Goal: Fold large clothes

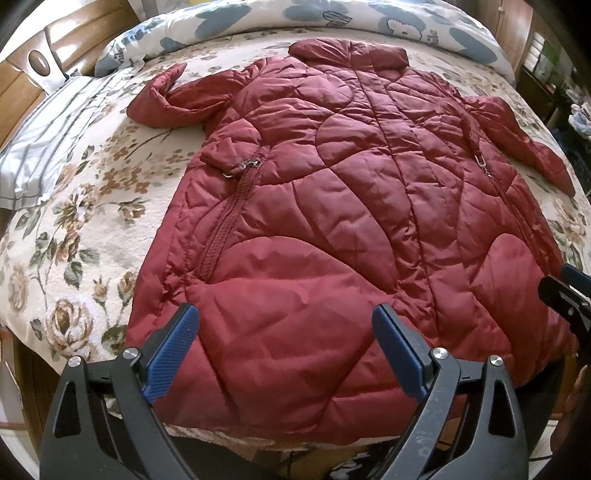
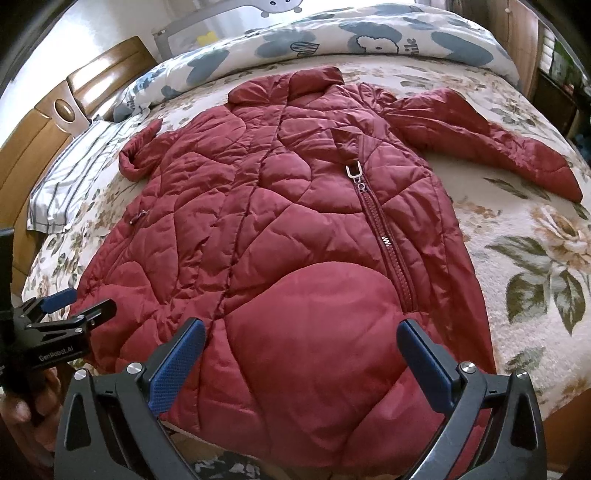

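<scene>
Jacket (image 1: 332, 206) lies flat, front up, on the floral bedspread (image 1: 74, 221), collar toward the pillows, sleeves spread for folding. Left gripper (image 1: 286, 354) and right gripper (image 2: 301, 360) hover over the jacket's hem, jaws spread wide, holding nothing.

Bed (image 1: 92, 206) covered by cream floral bedspread (image 2: 517, 258), brown roses and green leaves in print. Dark red quilted coat (image 1: 332, 206) lies flat on bedspread, front up, collar toward far side, hem at near edge. Both sleeves spread outward; left cuff curled over. Rolled duvet (image 1: 258, 14), white with blue shapes, along far edge. Striped grey-white pillow (image 1: 48, 147) at left, against wooden headboard (image 2: 44, 129).
</scene>
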A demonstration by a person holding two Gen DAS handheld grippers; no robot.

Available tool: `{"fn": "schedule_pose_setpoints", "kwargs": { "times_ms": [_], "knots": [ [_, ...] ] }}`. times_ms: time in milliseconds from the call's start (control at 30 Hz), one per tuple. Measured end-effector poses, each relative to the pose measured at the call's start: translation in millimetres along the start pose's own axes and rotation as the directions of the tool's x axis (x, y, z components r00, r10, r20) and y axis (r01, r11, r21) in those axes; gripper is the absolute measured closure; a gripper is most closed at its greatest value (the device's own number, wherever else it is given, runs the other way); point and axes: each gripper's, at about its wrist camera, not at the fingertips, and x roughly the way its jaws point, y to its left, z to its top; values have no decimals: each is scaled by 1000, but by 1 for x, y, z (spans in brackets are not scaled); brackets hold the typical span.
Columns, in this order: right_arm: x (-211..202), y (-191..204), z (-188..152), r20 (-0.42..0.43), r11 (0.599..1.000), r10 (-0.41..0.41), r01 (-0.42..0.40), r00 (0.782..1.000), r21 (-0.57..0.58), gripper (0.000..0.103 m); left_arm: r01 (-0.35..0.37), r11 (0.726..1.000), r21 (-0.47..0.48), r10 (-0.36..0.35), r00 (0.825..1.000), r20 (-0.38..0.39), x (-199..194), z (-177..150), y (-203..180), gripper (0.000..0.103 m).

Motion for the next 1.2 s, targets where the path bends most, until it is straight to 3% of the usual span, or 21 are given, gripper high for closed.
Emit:
{"fn": "schedule_pose_setpoints", "kwargs": {
  "times_ms": [233, 500, 833, 1100, 1200],
  "knots": [
    [2, -9, 8, 69, 1000, -6, 6, 998, 3, 0, 5, 1000, 10, -5, 1000, -1, 3, 7, -2, 7],
    [4, -55, 23, 57, 994, -27, 21, 998, 112, 0, 7, 1000, -9, -7, 1000, -1, 11, 22, 6, 7],
    [-5, -171, 58, 115, 935, -124, 77, 986, 347, 0, 1, 999, -37, -1, 1000, 10, 19, 42, 11, 7],
    [-17, -283, 94, 224, 851, -217, 72, 950, 520, 1, 66, 996, -57, -67, 998, -4, 27, 57, 3, 7],
    [-15, -326, 109, 260, 811, -256, 60, 931, 583, 10, 50, 997, -52, -51, 999, -6, 29, 60, 2, 7]
  ]
}}
